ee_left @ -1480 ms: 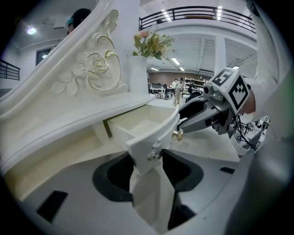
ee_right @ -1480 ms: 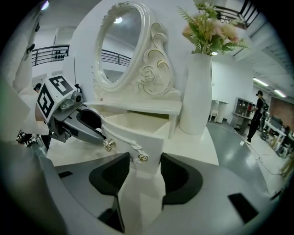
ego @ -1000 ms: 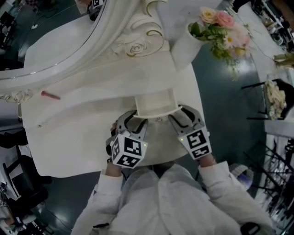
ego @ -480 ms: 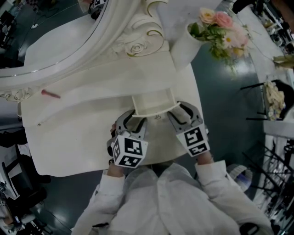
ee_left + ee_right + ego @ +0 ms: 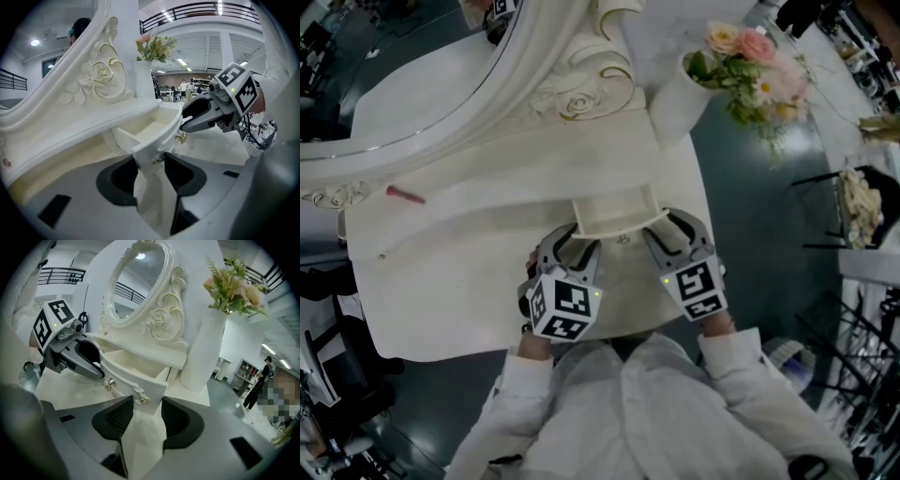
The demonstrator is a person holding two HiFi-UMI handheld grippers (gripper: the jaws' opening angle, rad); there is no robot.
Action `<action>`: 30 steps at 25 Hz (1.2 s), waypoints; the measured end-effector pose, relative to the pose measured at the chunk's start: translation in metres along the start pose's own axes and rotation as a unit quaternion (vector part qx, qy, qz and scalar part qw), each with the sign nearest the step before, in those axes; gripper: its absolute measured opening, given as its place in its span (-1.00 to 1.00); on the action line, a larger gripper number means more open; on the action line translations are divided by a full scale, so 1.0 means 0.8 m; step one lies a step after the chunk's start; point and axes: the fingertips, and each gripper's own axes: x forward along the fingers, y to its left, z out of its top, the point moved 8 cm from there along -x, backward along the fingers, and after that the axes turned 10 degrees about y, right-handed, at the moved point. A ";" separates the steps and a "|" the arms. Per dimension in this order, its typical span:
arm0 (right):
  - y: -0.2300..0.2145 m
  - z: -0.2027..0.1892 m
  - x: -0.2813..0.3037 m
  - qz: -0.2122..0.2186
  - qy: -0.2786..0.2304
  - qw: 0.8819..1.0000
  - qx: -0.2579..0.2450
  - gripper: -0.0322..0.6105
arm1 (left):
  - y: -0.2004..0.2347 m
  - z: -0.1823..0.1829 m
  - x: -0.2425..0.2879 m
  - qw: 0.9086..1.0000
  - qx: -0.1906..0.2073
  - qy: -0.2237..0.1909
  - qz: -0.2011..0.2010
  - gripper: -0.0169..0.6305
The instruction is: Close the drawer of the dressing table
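**A:** We are logging the largest item first. The dressing table is filling the middle of the head view. Its drawer is standing pulled out toward us at centre frame and looking empty inside.

**B:** Agreed. We are also noting the vase of flowers at upper right, well apart from the drawer.

**A:** Why are both tools sitting at the front panel?

**B:** We are judging it as a two-sided push. One tool at each front corner should keep the drawer from skewing as it slides in.

**A:** Left gripper?

**B:** Its jaws are standing wide apart at lower centre of its own view, straddling the panel's corner. It is clamping nothing, and we cannot tell whether the pads are touching.

**A:** Right gripper?

**B:** We are seeing the same. Its jaws are wide, with the opposite corner and a small knob sitting between them, ungripped.
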 end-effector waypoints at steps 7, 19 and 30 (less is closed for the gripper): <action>-0.003 0.000 0.009 0.005 -0.004 1.000 0.015 -0.34 | 0.011 0.003 0.008 1.000 0.002 0.013 -0.006 -0.39; -0.011 0.005 0.019 0.050 -0.017 0.997 0.056 -0.36 | 0.025 0.004 0.012 1.000 -0.020 0.010 -0.015 -0.39; -0.018 0.010 0.030 0.047 -0.019 0.995 0.088 -0.36 | 0.034 0.006 0.021 0.998 -0.066 0.000 -0.022 -0.37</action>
